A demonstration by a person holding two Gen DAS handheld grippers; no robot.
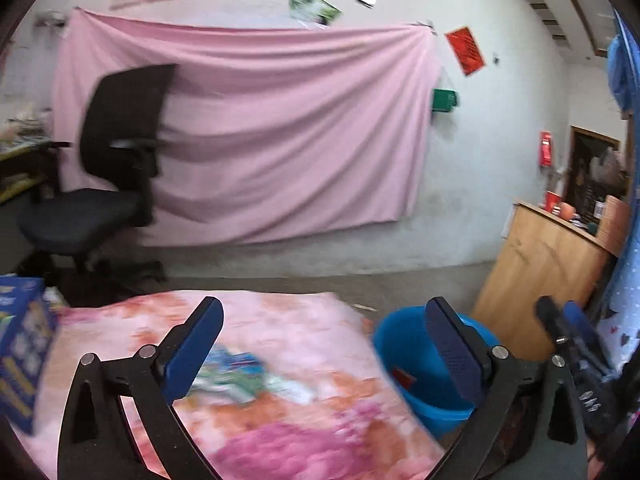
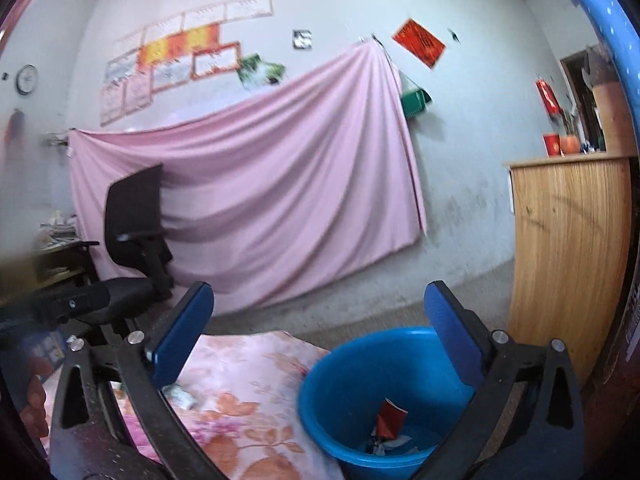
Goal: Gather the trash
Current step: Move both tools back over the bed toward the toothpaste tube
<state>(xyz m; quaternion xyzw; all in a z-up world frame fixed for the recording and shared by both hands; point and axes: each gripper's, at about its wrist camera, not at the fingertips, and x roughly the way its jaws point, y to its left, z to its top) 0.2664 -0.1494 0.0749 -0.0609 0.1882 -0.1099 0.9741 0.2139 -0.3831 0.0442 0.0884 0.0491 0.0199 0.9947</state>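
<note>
A crumpled green, blue and white wrapper (image 1: 244,376) lies on the floral pink cloth (image 1: 304,336), just ahead of my left gripper (image 1: 328,344), which is open and empty above it. To the right of the cloth stands a blue bucket (image 2: 384,400) with a red wrapper (image 2: 390,420) and paper scraps in the bottom. My right gripper (image 2: 320,332) hovers open and empty over the bucket's near rim. The same blue bucket (image 1: 416,364) appears in the left wrist view, partly behind my right finger. A small pale scrap (image 2: 180,394) lies on the cloth by the right gripper's left finger.
A blue printed box (image 1: 20,352) stands at the cloth's left edge. A black office chair (image 1: 100,184) is behind it, before a pink sheet (image 1: 260,132) on the wall. A wooden cabinet (image 2: 568,280) stands right of the bucket. A hand (image 2: 34,412) shows at lower left.
</note>
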